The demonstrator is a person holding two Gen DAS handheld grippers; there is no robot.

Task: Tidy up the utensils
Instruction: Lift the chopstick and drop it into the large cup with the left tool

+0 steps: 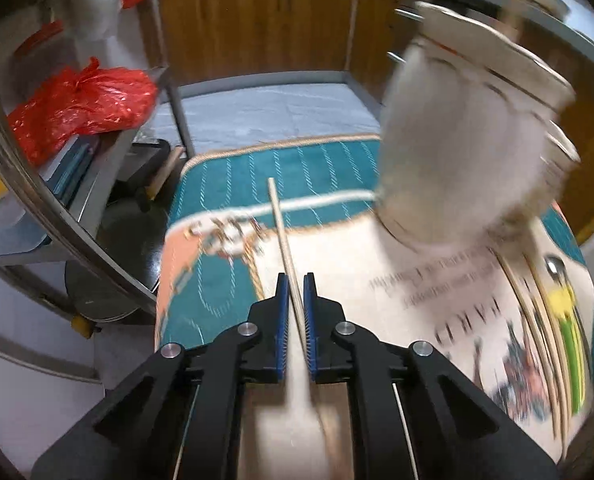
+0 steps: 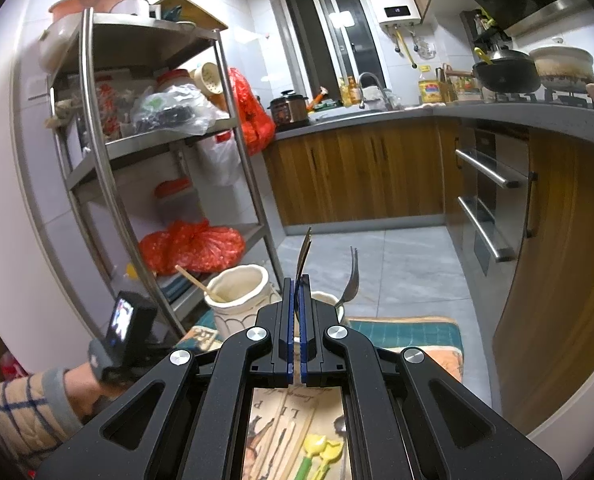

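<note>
the left gripper is clamped on a wooden chopstick, its long axis running straight out ahead of the jaws over the mat. the white holder sits ahead and right of that tip. the right gripper is closed on a metal utensil, upright beside the holder.

White holder crowds right, steel rack left, mat ahead open
</note>
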